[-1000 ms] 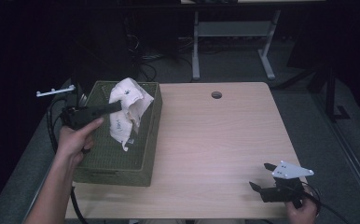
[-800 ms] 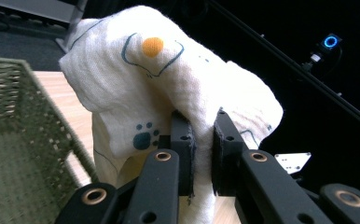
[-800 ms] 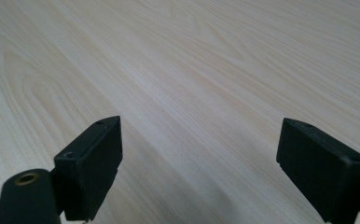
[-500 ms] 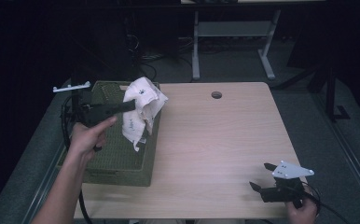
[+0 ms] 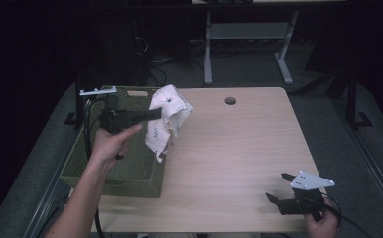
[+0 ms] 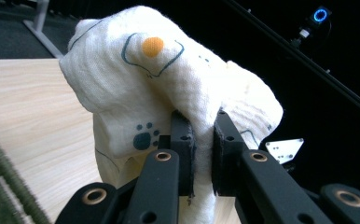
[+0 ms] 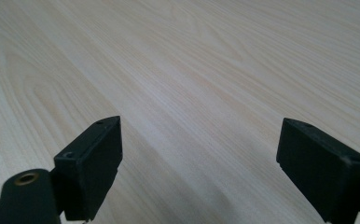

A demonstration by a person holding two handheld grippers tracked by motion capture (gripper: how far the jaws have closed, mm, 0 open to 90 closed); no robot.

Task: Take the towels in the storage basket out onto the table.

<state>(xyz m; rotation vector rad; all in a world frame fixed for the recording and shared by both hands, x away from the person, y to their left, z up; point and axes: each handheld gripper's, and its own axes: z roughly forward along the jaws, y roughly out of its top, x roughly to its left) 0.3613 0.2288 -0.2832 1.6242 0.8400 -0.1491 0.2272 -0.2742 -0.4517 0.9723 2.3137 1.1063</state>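
High view: a light wooden table [image 5: 239, 148] fills the middle of the frame, with a green woven basket [image 5: 130, 173] sitting on its left edge. A bare forearm rises from the bottom left, angled up and to the right, and the hand wraps the body of the left gripper [image 5: 156, 114] above the basket. That gripper lies nearly level and points to the right of the frame. Its jaws are clenched on a white cloth [image 5: 165, 121], which hangs in loose folds over the basket's right rim and the table just beside it, left of centre in the frame.

Left gripper view: the two black jaws pinch a fold of the white cloth [image 6: 169, 98] at lower centre. The fabric bulges above them and carries a dark paw print and an orange dot.

At the lower right of the high view, a hand holds the right gripper [image 5: 279, 191] low over the table, pointing up and to the left. Right gripper view: its jaws stand wide apart, released, with bare wood between them.
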